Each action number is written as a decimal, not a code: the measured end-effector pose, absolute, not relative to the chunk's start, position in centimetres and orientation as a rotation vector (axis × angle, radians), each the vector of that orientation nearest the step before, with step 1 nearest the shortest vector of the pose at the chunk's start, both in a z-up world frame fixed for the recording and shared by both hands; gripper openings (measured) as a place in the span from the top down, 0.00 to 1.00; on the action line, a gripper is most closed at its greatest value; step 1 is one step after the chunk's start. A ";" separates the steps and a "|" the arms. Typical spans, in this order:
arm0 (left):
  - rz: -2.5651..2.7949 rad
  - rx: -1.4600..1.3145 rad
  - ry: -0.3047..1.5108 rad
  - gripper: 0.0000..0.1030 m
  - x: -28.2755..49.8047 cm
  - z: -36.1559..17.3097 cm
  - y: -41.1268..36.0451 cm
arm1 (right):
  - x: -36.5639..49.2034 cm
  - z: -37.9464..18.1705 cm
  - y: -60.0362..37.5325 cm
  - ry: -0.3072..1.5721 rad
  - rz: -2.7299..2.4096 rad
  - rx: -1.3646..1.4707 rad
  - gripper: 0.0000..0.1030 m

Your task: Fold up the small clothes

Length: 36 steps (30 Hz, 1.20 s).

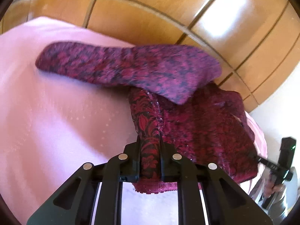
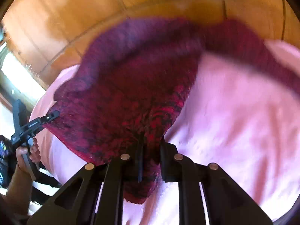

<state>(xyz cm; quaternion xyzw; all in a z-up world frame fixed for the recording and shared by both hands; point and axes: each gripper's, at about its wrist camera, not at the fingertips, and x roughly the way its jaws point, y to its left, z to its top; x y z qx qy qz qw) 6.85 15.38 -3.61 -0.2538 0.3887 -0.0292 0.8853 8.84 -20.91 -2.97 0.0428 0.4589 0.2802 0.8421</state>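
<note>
Left wrist view: the left gripper (image 1: 150,150) has its jaws pinched tight on an edge of the top (image 1: 196,127), a dark red patterned knit thing. It's lifted a bit off the pink sheet (image 1: 56,112), with one sleeve (image 1: 121,65) flopped out across the sheet. The wood wardrobe (image 1: 187,9) sits behind the sheet.

Right wrist view: pretty blurry, but the right gripper (image 2: 151,150) is clamped on the top (image 2: 131,103) too, at another edge. The left gripper (image 2: 50,117) holds the far corner, over the sheet (image 2: 234,121).
</note>
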 end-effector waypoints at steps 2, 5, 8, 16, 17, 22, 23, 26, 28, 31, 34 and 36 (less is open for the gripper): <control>-0.103 -0.539 0.788 0.88 5.6 -2.2 15.0 | 8.4 -1.4 -20.3 0.916 0.587 0.049 0.89; -0.156 -0.555 0.779 0.88 3.4 -1.1 14.0 | 6.7 0.3 -21.8 0.871 0.575 0.002 0.90; -0.207 -0.554 0.820 0.88 0.5 -1.7 12.4 | 5.5 -2.1 -23.4 0.930 0.530 -0.002 0.90; -0.135 -0.658 0.864 0.57 -1.1 -4.7 15.2 | 2.8 -8.3 -27.4 1.070 0.380 0.109 0.93; -0.120 -0.682 0.842 0.47 -0.9 -4.3 15.9 | 3.0 -7.6 -27.4 1.042 0.382 0.130 0.78; -0.008 -0.845 0.700 0.31 3.6 -3.0 22.6 | 4.0 -4.8 -25.0 0.917 0.409 0.133 0.49; -0.012 -0.863 0.694 0.31 4.5 -3.1 23.5 | 4.2 -4.1 -24.6 0.910 0.424 0.132 0.46; 0.013 -0.898 0.700 0.31 8.2 -3.7 25.2 | 4.5 -4.1 -22.0 0.897 0.487 0.115 0.40; 0.038 -0.923 0.727 0.31 10.6 -4.8 25.9 | 4.7 -4.8 -20.2 0.914 0.532 0.112 0.39; 0.079 -0.964 0.765 0.36 13.9 -6.9 26.6 | 5.2 -5.6 -17.8 0.936 0.562 0.099 0.39; 0.115 -0.919 0.776 0.93 15.7 -6.7 27.4 | 5.7 -6.5 -16.3 0.957 0.584 0.099 0.39; 0.141 -0.910 0.733 0.94 16.4 -5.5 28.7 | 6.5 -6.9 -15.9 0.969 0.581 0.115 0.39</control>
